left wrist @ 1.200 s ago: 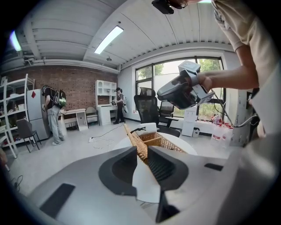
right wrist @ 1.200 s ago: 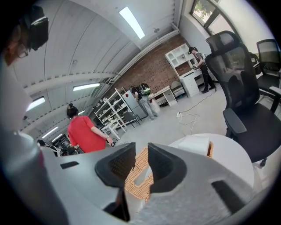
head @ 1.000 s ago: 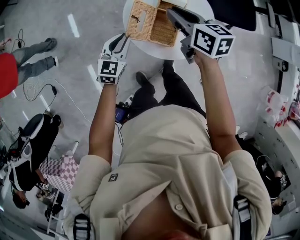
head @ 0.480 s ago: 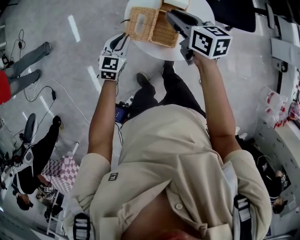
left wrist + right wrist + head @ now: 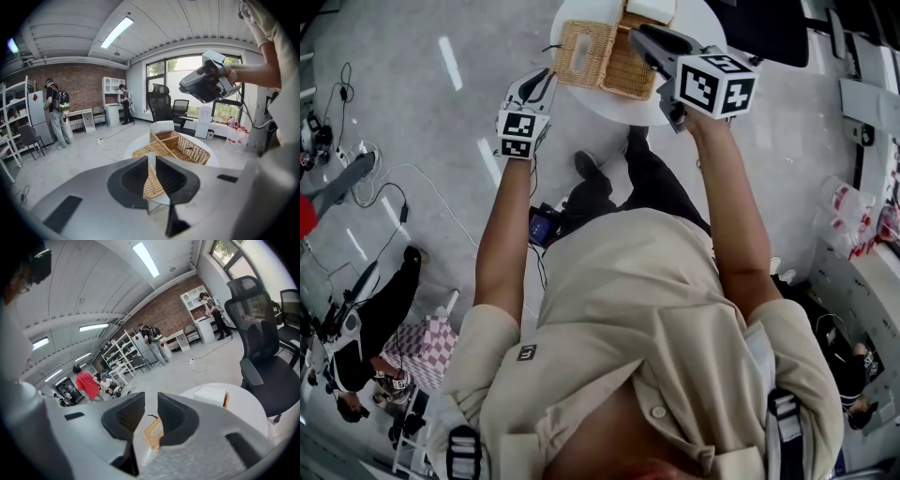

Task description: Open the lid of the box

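Observation:
A wicker box (image 5: 630, 66) stands on a round white table (image 5: 698, 23). Its flat wicker lid (image 5: 586, 53) lies swung out to the left. A white pack (image 5: 652, 9) rests at the box's far end. My left gripper (image 5: 546, 75) hovers by the table's left edge, a little short of the lid. Its jaws have just been closing to a narrow slit with nothing pinched; the lid (image 5: 150, 149) shows beyond the slit (image 5: 151, 161). My right gripper (image 5: 639, 36) hangs over the box, slightly open and empty (image 5: 151, 411).
A black office chair (image 5: 262, 348) stands past the table. Cables (image 5: 403, 187) trail over the grey floor at left, where seated people (image 5: 356, 328) and a checked stool (image 5: 427, 342) are. Shelving and white units line the right side (image 5: 862, 103).
Both grippers keep their places by the box and the lid lies as before. The person in red at the left has moved almost out of the head view.

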A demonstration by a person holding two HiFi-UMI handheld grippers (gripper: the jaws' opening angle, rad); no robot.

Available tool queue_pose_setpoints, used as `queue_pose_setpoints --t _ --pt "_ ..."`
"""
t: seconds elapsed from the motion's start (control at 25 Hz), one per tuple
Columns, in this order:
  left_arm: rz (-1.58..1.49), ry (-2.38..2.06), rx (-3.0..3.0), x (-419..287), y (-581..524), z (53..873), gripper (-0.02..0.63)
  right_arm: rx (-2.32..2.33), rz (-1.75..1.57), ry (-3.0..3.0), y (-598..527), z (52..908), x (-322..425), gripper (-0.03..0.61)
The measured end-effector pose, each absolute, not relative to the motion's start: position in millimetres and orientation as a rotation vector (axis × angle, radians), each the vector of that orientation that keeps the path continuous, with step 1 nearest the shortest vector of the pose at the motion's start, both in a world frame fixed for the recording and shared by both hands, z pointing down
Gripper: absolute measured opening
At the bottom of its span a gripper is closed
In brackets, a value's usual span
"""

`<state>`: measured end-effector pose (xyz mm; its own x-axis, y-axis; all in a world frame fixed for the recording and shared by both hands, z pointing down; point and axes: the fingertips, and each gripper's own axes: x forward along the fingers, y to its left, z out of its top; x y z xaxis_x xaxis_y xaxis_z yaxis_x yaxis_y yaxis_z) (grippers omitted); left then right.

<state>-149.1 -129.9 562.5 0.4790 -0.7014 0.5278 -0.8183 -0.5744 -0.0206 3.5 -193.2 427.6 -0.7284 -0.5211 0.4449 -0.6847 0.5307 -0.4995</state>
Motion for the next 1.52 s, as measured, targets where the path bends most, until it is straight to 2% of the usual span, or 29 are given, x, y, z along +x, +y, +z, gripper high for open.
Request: queue_pose_setpoints --t 0.32,0.52,1.0,1.52 --pt "0.687 -1.357 2.552 -151.3 -129.5 509.8 0.049 1.001 0.909 -2.570 -185.5 398.0 0.8 0.062" --pt "0.635 -1.404 2.599 -146.6 -135.6 448.6 0.046 1.021 0.787 -2.610 -183.7 369.8 5.6 -0.005" --pt "0.379 -1.457 2.735 -143.7 -127.7 303.7 0.041 0.934 0.262 -2.633 -159.1 294.3 -5.5 -0.010" --pt "0.219 -1.504 2.827 -151.7 -91.1 214.5 0.041 0.937 0.079 -2.644 -128.1 237.3 -7.4 -0.011"
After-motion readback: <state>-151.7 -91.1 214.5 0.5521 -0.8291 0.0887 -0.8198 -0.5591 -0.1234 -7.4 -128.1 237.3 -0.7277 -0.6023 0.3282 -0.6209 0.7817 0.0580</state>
